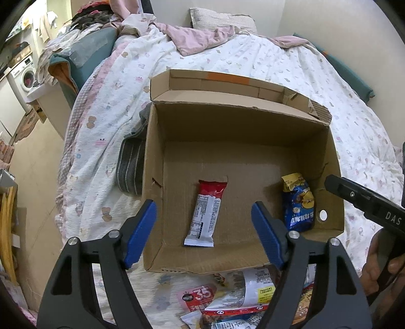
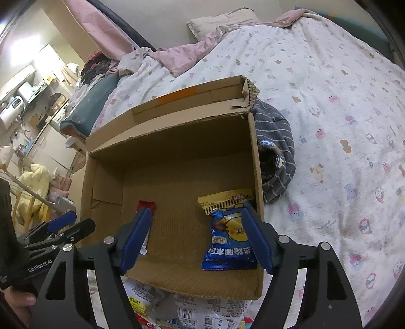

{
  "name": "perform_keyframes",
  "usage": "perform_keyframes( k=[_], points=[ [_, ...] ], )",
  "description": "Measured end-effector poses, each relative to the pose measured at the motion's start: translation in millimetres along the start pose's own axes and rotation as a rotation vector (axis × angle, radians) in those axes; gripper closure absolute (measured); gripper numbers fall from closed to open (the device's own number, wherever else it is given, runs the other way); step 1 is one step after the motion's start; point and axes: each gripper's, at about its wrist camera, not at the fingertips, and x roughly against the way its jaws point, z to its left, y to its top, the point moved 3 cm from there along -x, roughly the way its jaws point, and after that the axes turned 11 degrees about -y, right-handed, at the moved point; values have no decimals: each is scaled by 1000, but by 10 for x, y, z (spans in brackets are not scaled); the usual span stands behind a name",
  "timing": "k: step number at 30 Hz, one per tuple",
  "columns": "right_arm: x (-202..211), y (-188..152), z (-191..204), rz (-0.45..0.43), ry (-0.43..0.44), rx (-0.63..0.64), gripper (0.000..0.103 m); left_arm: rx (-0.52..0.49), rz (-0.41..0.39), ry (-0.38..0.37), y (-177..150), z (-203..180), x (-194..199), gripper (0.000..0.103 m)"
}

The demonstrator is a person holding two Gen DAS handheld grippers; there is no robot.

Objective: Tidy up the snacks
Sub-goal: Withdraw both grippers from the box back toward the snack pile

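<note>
Both tongs hang over an open cardboard box (image 1: 240,141) set on a bed covered by a white quilt (image 1: 265,58) printed with small cartoon figures. The left gripper (image 1: 203,225) has its blue pads spread wide with nothing pinched; the red-and-white snack bar (image 1: 206,215) lies flat on the box floor just beyond, between its fingers. The right gripper (image 2: 196,238) is likewise parted and holds nothing; the blue-and-yellow snack bag (image 2: 229,232) lies by its right finger, against the box's side wall. Nearer than both tongs, just outside the box's near wall, loose snack packets (image 1: 235,298) lie heaped on the quilt. A grey striped cloth (image 2: 276,151) bunches against the box. A pillow (image 1: 222,17) lies at the far end, and off left a washing machine (image 1: 25,73) stands in the room
</note>
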Motion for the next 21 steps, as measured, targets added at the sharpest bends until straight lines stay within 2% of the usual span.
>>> perform_keyframes(
  k=[10, 14, 21],
  points=[
    [73, -23, 28, -8, 3, -2, 27, 19, -20, -8, -21, 28, 110, 29],
    [282, -52, 11, -59, 6, -31, 27, 43, -9, -28, -110, 23, 164, 29],
    [547, -128, 37, -75, 43, -37, 27, 44, -29, -36, -233, -6, 378, 29]
  ],
)
